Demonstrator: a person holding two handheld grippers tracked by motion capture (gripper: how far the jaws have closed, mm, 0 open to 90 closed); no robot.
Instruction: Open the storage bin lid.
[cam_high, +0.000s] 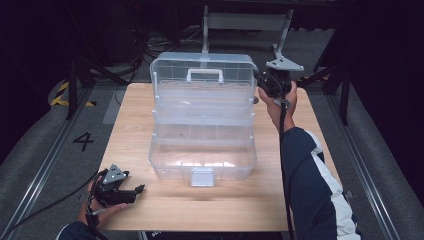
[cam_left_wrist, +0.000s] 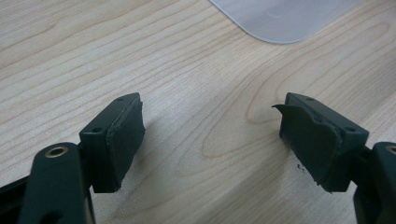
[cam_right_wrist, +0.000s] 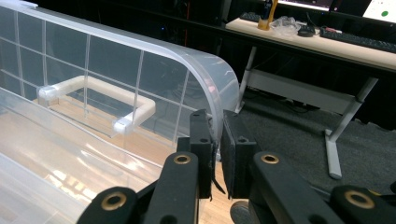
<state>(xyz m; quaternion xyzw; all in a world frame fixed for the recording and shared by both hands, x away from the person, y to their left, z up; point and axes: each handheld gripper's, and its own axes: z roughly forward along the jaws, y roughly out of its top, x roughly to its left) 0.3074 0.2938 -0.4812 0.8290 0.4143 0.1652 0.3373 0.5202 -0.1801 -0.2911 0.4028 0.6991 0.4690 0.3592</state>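
Two grippers are working at a wooden table (cam_high: 150, 210). A clear plastic toolbox (cam_high: 202, 125) is sitting in the middle of the tabletop, opened up, with its tiers stepped back and its lid (cam_high: 202, 70) standing upright at the far side. A white carrying handle (cam_high: 205, 75) is showing on the lid, and a latch tab (cam_high: 202, 176) is hanging at the front wall of the base.

The right gripper (cam_high: 261, 82) is reaching in at the far right corner of the box. In the right gripper view its jaws are pinching the curved rim of the lid (cam_right_wrist: 205, 88) between the pads (cam_right_wrist: 201, 135), one pad on each side of the thin plastic wall, nearly together. The right hand (cam_high: 280, 100) is wrapping the gripper body from behind, sleeve running back to the near edge.

The left gripper (cam_high: 137, 191) is lying low at the near left corner of the table, well apart from the toolbox, in the left hand (cam_high: 100, 205). Its jaws are standing apart with nothing between them; in the left gripper view bare wood grain is showing between the pads (cam_left_wrist: 123, 135), and a rounded corner of the toolbox (cam_left_wrist: 285, 18) is sitting at the top edge.
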